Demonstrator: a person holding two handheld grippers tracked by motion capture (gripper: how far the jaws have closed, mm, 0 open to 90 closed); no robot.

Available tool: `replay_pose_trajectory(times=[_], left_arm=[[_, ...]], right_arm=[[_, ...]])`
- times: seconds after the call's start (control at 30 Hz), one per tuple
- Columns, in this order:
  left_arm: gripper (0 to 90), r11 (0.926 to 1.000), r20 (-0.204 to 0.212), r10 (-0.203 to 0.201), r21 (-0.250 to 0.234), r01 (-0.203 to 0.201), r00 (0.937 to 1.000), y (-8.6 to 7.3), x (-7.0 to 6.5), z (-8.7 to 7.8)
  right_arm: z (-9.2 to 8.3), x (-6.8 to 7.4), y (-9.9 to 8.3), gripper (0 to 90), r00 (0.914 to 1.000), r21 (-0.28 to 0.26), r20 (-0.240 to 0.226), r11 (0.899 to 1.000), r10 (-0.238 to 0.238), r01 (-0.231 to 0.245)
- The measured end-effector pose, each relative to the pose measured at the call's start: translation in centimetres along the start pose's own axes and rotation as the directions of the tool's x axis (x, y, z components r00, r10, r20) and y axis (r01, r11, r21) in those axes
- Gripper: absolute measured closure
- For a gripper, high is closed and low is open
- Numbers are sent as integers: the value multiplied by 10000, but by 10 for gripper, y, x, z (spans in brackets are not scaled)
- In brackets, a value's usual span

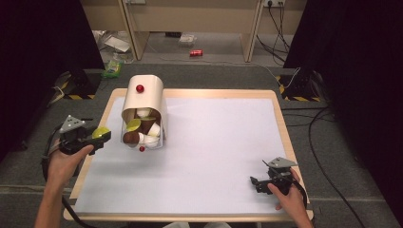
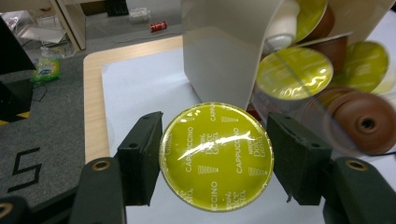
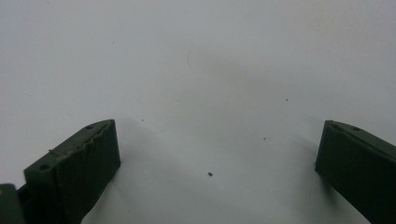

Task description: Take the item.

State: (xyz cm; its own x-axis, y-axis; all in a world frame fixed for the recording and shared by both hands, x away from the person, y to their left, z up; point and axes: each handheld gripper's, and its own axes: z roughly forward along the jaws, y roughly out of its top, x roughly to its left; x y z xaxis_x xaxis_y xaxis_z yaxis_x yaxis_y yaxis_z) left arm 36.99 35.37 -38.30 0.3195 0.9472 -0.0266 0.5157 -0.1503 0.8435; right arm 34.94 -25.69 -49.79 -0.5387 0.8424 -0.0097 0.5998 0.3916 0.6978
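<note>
Right now I am looking over the white surface [image 1: 214,156], the biggest thing in the high view, with its pale wooden border. Next in size, the cream capsule dispenser [image 1: 145,102] is standing at its left rear part, its clear front showing a heap of brown, white and lime-lidded capsules [image 2: 322,88].

I am holding the left gripper [image 1: 100,135] just left of the dispenser's mouth, its jaws clamped on the rim of a single lime-green capsule [image 2: 216,156]; the capsule is sitting flat-faced toward the camera, pinched at its left and right edges. The right gripper [image 1: 255,184] is resting near the front right corner of the surface, jaws spread wide with nothing between them.

As I judge it, the step in hand is carrying this capsule clear of the dispenser. To do it well I am keeping the squeeze steady on the rim, since the foil lid is slick and the round edge could rotate or slip out. I am also steering away from the dispenser's wall so I do not knock it or the loose capsules.

Smallest of all, the print on the lid is reading "CAPPUCCINO", repeated, with "Dolce Gusto" across the middle.
</note>
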Motion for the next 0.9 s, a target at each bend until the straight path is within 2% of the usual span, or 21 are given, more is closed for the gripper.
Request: replay_pose_trajectory(times=[0.13, 0.53, 0.9], left_arm=[[381, 9998, -185, 39, 202, -35, 9998, -8, 0, 8], [381, 9975, -222, -433, 550, 445, 9988, -27, 10, 28], [381, 9956, -448, -538, 742, 570, 9975, -29, 15, 45]], right_arm=[[0, 0, 0, 2, 10000, -10, 2, 10000, 4, -4], [0, 0, 0, 2, 10000, -1, 5, 10000, -9, 9], [0, 0, 0, 2, 10000, 7, 4, 10000, -2, 2]])
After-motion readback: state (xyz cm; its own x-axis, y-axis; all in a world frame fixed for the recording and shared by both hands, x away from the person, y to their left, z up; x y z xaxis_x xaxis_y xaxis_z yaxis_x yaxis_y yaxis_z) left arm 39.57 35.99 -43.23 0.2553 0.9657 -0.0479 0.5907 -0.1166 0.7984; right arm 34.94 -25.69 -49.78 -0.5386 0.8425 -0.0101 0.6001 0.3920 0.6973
